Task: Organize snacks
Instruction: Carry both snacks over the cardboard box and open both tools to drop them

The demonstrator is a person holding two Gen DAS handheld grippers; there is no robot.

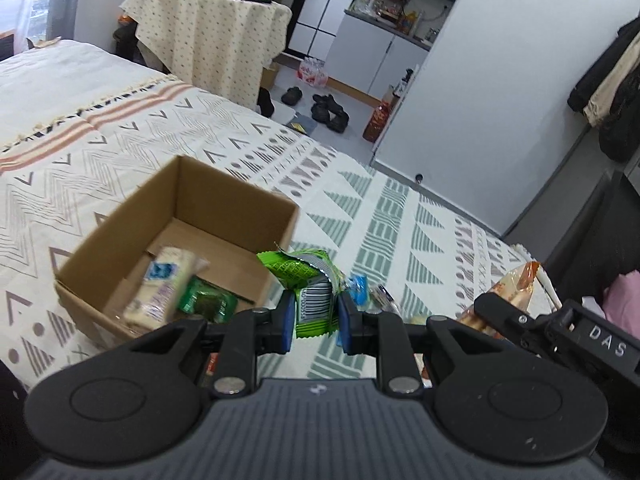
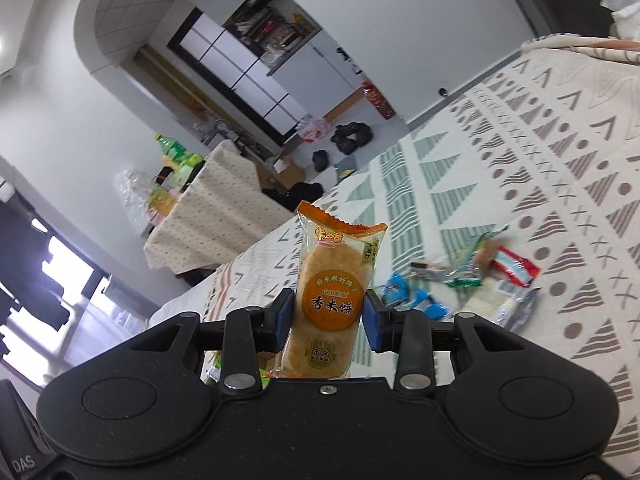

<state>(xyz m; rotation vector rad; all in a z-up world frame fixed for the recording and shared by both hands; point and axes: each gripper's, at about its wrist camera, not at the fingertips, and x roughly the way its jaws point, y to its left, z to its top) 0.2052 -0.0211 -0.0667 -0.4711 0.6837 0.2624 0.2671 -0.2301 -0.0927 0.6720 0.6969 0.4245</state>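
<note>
the blue fingers (image 1: 285, 320) of the left gripper (image 1: 315, 320) are pinching a green snack packet (image 1: 310, 284) between them, barcode side facing the camera, the packet standing upright above the patterned bedspread (image 1: 384, 216). just to the left, a cardboard box (image 1: 120, 240) is sitting open on the bedspread, holding a white wrapped snack (image 1: 160, 288) and a small dark green packet (image 1: 208, 300) lying side by side on its floor. a blue packet (image 1: 358, 286) is lying on the bedspread just right of the held packet. at the right edge of the left wrist view, part of the right gripper is showing with an orange rice cracker packet (image 1: 516, 284).

in the right wrist view, the right gripper (image 2: 329, 318) is clamping the orange rice cracker packet (image 2: 332, 288) at its middle, the packet upright with its printed front facing the camera. beyond it, a loose pile of snacks (image 2: 460, 280) is lying scattered on the bedspread (image 2: 560, 160), including blue packets (image 2: 416, 296), a red and white packet (image 2: 514, 266) and a clear wrapped one (image 2: 516, 304).
</note>
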